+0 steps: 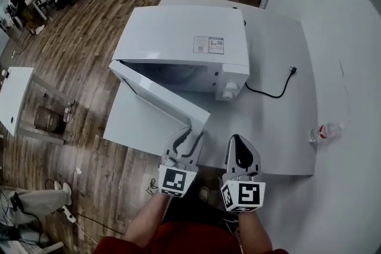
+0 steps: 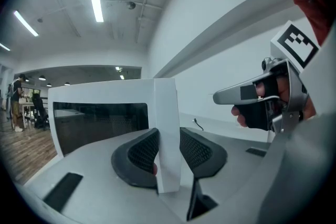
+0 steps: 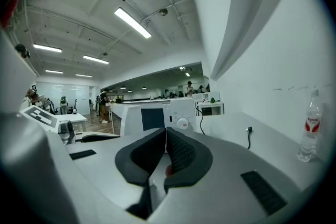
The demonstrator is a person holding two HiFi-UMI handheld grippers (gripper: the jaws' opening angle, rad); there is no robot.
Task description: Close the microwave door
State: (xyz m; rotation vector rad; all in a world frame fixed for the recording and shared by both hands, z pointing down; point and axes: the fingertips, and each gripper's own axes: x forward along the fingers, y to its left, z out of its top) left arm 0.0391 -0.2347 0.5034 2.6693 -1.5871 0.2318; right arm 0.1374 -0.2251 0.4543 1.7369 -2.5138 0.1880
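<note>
One free edge of the stiff, light white microwave door (image 1: pixel 158 98) is pinched by the left gripper (image 1: pixel 189 138), judged the best hold; the right gripper (image 3: pixel 165 147) is pressed together.

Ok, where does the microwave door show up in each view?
Head view: microwave door swung open, centre-left, free edge in the left tongs.
Left gripper view: door dead centre, edge-on between the tongs.
Right gripper view: door small, left of centre, apparently the white slab by the dark opening.
Shared landmark: black power cord, right of the door everywhere.
</note>
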